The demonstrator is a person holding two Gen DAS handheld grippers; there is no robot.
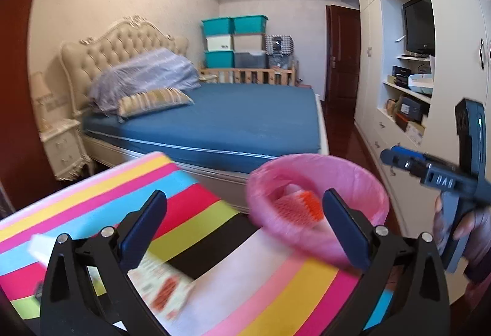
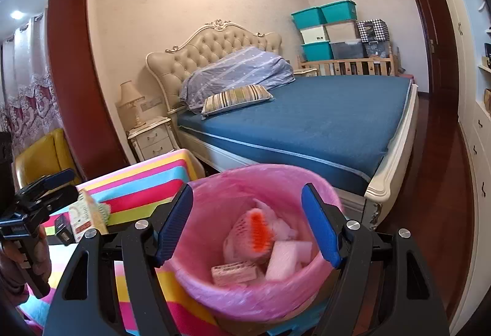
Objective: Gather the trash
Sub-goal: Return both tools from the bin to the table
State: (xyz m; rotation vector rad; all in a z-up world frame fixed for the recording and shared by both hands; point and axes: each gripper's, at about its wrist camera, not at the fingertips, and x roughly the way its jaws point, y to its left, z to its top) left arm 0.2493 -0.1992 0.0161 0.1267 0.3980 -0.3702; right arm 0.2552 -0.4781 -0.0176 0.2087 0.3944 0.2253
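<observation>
A bin with a pink liner stands beside a striped table; it also shows in the left wrist view. Inside lie an orange-and-white foam net, white foam pieces and a small printed carton. My right gripper is open and empty right above the bin's mouth. My left gripper is open and empty above the table, with a blurred printed carton lying under it. That carton shows upright-looking at the left of the right wrist view, next to the left gripper's body.
A small black box lies on the table by the carton. A blue bed stands behind the table and bin. A white wardrobe wall with shelves runs along the right. A yellow chair stands at the far left.
</observation>
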